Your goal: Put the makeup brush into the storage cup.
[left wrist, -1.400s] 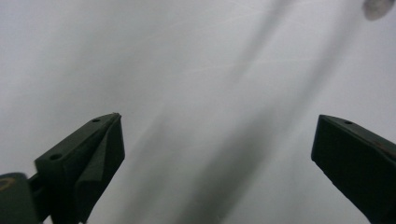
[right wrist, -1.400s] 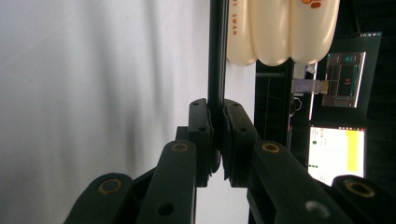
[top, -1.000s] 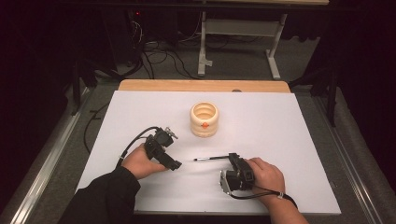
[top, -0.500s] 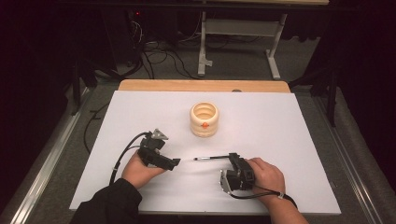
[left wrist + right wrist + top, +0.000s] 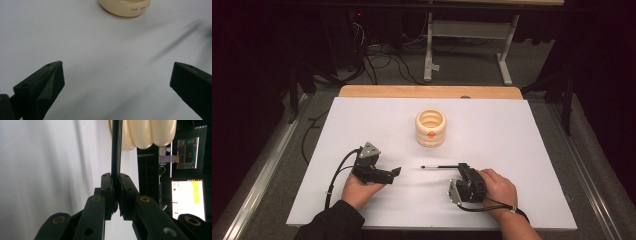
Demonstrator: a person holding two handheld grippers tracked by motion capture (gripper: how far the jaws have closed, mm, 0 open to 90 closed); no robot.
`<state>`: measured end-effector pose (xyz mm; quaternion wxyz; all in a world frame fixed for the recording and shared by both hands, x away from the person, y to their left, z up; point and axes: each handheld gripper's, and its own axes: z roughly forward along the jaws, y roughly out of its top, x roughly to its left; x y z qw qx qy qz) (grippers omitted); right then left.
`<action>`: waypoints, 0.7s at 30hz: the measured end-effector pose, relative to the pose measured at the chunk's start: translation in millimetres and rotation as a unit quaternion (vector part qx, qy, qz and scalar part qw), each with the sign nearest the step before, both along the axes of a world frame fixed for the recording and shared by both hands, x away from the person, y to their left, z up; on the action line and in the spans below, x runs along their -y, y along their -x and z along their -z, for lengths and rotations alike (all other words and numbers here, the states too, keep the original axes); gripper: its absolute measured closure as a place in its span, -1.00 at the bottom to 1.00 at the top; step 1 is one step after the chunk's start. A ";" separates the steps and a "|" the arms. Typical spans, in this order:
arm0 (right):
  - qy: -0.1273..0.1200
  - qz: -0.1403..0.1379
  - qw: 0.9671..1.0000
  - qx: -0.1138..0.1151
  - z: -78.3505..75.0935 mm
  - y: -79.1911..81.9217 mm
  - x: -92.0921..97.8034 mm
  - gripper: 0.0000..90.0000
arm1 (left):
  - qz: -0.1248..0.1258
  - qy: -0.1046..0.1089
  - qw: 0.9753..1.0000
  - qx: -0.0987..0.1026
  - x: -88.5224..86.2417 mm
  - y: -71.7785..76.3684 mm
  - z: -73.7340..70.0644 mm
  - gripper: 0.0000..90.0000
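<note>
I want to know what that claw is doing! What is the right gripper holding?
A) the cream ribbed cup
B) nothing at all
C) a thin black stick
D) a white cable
C: in the right gripper view the right gripper has its jaws pressed shut on a thin black stick, and in the high view that stick juts out from it over the white table.

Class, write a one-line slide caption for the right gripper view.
Right gripper shut on a black pen, pointing toward the cream pot.
</note>
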<state>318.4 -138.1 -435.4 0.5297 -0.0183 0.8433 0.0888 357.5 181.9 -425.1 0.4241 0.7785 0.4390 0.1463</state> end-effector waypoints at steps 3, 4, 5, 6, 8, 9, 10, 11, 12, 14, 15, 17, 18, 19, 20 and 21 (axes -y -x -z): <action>-0.009 0.002 1.000 -0.002 0.7 -1.0 0.9 0.90 | -0.003 0.018 1.000 -0.003 -3.1 1.9 5.7 -1.00; -0.010 0.006 1.000 -0.006 0.0 -1.6 1.3 0.90 | -0.006 0.020 1.000 -0.004 -3.2 2.4 7.3 -1.00; -0.015 0.012 1.000 -0.009 -0.2 -1.9 1.8 0.90 | -0.006 0.019 1.000 -0.002 -3.1 2.2 8.5 -1.00; -0.019 0.018 1.000 -0.011 -0.2 -2.2 2.4 0.90 | -0.008 0.021 1.000 0.001 -2.4 2.3 9.4 -1.00; -0.030 0.022 0.999 -0.018 -0.6 -4.1 3.8 0.90 | -0.007 0.021 1.000 0.006 -1.8 2.3 9.8 -1.00; -0.032 0.025 0.999 -0.020 -0.7 -4.7 4.5 0.90 | -0.008 0.023 1.000 0.008 -1.3 2.5 9.8 -1.00; -0.035 0.026 0.999 -0.023 -0.8 -5.6 5.1 0.90 | -0.009 0.022 1.000 0.014 -0.7 2.9 9.6 -1.00; -0.040 0.030 0.998 -0.026 -0.8 -6.2 5.6 0.90 | -0.010 0.022 1.000 0.020 -0.4 3.4 9.0 -1.00; -0.047 0.034 0.998 -0.031 -0.2 -6.7 6.0 0.90 | -0.011 0.025 0.999 0.023 -0.7 3.5 8.4 -1.00; -0.053 0.034 0.997 -0.035 -0.5 -8.6 6.9 0.90 | -0.015 0.030 0.999 0.029 -1.9 4.2 7.1 -1.00; -0.059 0.037 0.997 -0.038 -0.4 -9.4 7.4 0.90 | -0.018 0.031 0.999 0.032 -2.6 4.6 6.7 -1.00; -0.075 0.049 0.995 -0.047 -0.9 -10.0 8.7 0.90 | -0.024 0.035 0.998 0.036 -3.6 5.2 6.5 -1.00; -0.086 0.050 0.994 -0.052 -1.2 -11.2 9.7 0.90 | -0.025 0.034 0.998 0.037 -4.3 5.4 6.3 -1.00; -0.097 0.052 0.992 -0.056 -1.6 -12.2 10.7 0.90 | -0.025 0.036 0.998 0.037 -4.7 5.4 6.2 -1.00; -0.106 0.055 0.991 -0.062 -2.4 -13.2 11.8 0.90 | -0.024 0.038 0.998 0.037 -4.7 5.4 6.1 -1.00; -0.117 0.061 0.989 -0.070 -3.2 -13.7 12.7 0.90 | -0.024 0.039 0.998 0.038 -4.6 5.4 6.0 -1.00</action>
